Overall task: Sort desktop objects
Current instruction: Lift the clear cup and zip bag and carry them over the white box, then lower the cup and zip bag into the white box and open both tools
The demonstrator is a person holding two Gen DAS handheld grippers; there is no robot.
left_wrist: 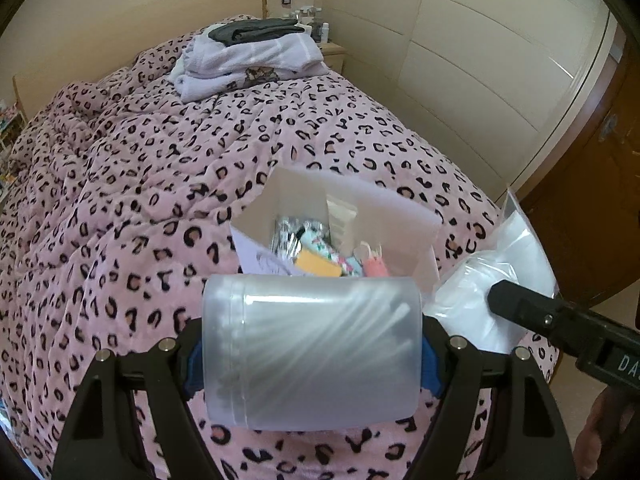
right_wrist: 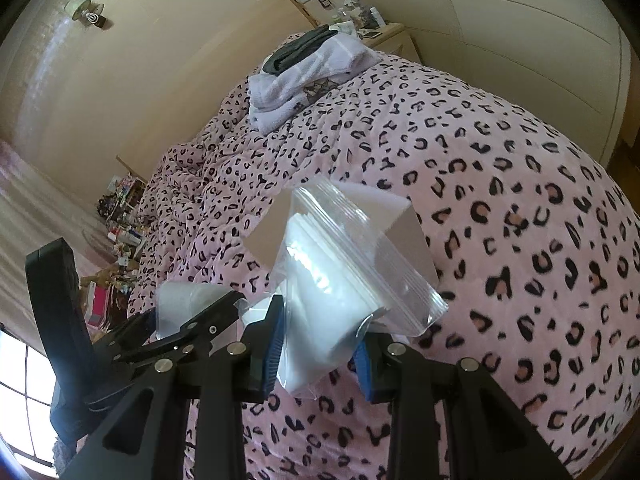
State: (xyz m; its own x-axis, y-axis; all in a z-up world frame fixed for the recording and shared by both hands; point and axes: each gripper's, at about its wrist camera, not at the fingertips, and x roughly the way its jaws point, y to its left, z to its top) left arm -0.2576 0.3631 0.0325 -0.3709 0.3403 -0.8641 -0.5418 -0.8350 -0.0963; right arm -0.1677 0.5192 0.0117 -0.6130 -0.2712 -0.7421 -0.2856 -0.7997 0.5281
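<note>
Two held items brought toward one receptacle. The left gripper (left_wrist: 312, 354) grasps a frosted jar (left_wrist: 312, 354) lying sideways between its blue pads (left_wrist: 192, 364), which press on its two ends; the wide jaw spread follows from the jar's length, and the crosswise hold keeps its round wall from rolling out. Thin pale sticks, probably swabs, show faintly through the wall, and a seam near one end marks the lid. The right gripper (right_wrist: 316, 354) is clenched narrowly on a clear zip bag (right_wrist: 340, 280), pinching its lower part so that the sealed strip stands upward and away; the bag holds a stack of white flat pieces, perhaps cotton pads, and its film is creased and glossy. Both items hang above the pink spotted quilt (left_wrist: 120, 200), just in front of an open white box (left_wrist: 400, 208) that rests on it and already contains small packets, an orange piece and a pink piece. Judged from this arrangement, the box serves as the sorting bin, and each item is placed for dropping over its near rim
</note>
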